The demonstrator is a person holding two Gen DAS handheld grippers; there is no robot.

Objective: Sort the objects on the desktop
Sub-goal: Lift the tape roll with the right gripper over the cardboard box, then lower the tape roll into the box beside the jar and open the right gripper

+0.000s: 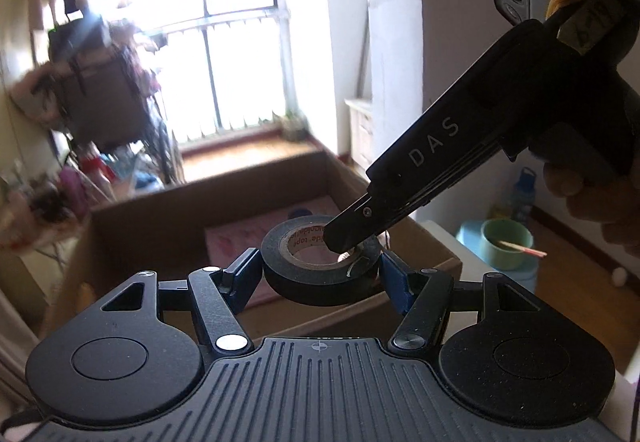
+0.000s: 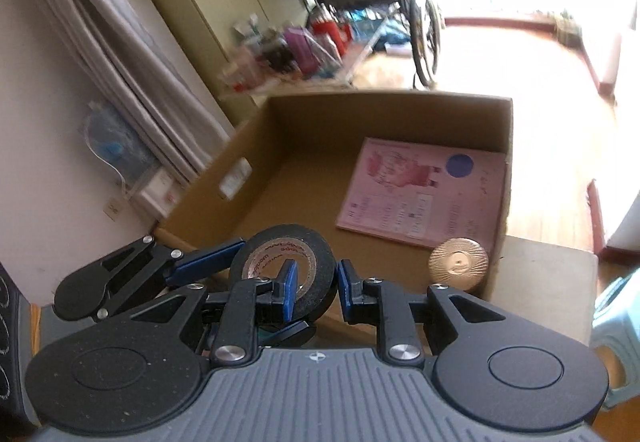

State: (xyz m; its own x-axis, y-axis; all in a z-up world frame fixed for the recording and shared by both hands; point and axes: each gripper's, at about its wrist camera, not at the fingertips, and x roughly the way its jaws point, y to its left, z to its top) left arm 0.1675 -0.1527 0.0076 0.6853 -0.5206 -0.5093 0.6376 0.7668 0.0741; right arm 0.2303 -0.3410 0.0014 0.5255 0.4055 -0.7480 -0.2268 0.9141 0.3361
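A black tape roll (image 1: 316,282) with a pinkish printed core hangs in the air just before the near edge of an open cardboard box (image 2: 320,121). My left gripper (image 1: 320,276) is shut on the roll across its outer width, one blue pad on each side. My right gripper (image 2: 318,290) comes in from the upper right in the left wrist view and is shut on the roll's wall (image 2: 286,232), one finger inside the core and one outside. A pink booklet (image 2: 420,193) lies flat on the box floor at the right. A bronze round disc (image 2: 458,262) sits at the box's near right corner.
The box stands beside a white table corner (image 2: 540,274). A pale blue stool (image 1: 472,238) carries a green bowl (image 1: 506,246) to the right. A wheelchair (image 2: 424,37), floor clutter and a bright window (image 1: 240,41) lie beyond the box. A curtain (image 2: 132,73) hangs at the left.
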